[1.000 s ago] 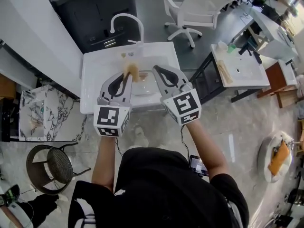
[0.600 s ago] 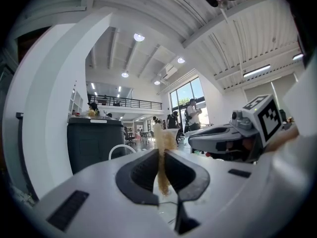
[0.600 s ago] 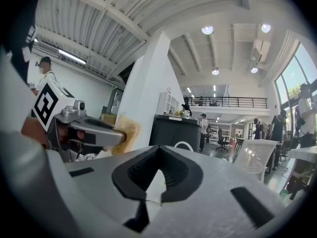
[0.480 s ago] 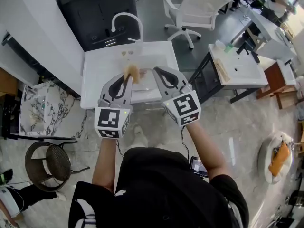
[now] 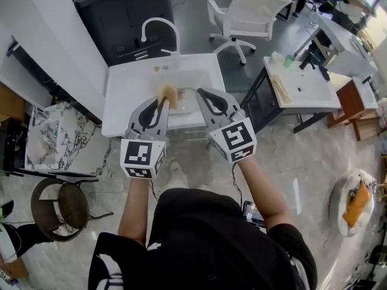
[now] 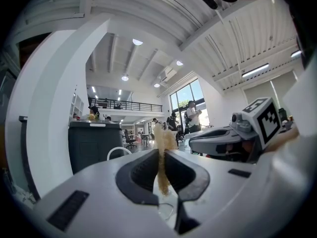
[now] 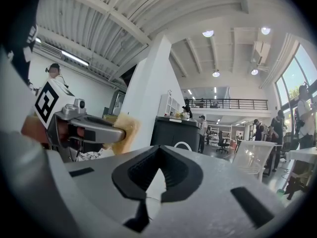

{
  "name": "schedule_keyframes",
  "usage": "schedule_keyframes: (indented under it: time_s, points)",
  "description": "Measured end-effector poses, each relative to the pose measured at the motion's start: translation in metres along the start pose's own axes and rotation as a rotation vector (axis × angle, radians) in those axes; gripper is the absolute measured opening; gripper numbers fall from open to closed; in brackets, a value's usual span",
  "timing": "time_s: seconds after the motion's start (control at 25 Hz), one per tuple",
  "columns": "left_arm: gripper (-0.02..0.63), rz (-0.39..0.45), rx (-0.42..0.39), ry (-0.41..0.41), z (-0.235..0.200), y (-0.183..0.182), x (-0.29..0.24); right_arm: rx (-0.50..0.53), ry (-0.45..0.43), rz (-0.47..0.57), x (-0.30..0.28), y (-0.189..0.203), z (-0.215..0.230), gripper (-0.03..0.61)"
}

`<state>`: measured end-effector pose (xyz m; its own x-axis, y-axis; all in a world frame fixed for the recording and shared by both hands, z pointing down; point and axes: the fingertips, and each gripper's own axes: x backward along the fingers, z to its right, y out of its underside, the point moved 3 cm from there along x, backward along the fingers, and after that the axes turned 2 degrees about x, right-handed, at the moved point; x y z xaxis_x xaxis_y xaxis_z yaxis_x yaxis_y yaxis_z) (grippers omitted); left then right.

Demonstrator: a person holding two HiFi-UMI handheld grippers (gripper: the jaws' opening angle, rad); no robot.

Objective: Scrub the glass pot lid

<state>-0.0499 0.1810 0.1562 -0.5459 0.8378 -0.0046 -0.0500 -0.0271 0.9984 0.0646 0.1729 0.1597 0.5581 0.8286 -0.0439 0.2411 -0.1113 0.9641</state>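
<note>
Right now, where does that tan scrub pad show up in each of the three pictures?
Head view: scrub pad near centre, at the left gripper tip.
Left gripper view: lower centre, pinched between the fingers.
Right gripper view: left of centre.
Shared landmark: dark cabinet.

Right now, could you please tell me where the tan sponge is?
In the head view, the tan sponge is pinched in the left hand-held gripper at centre-left, just left of the shut right hand-held gripper, with the white sink ahead.
</note>
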Motion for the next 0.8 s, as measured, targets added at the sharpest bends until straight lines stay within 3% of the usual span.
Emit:
schedule_keyframes:
  time_s: [0.8]
  points:
    - [0.023, -0.003, 0.024, 0.017, 0.018, 0.004, -0.003, -0.013, 0.004, 0.004, 0.014, 0.008, 0.007, -0.003]
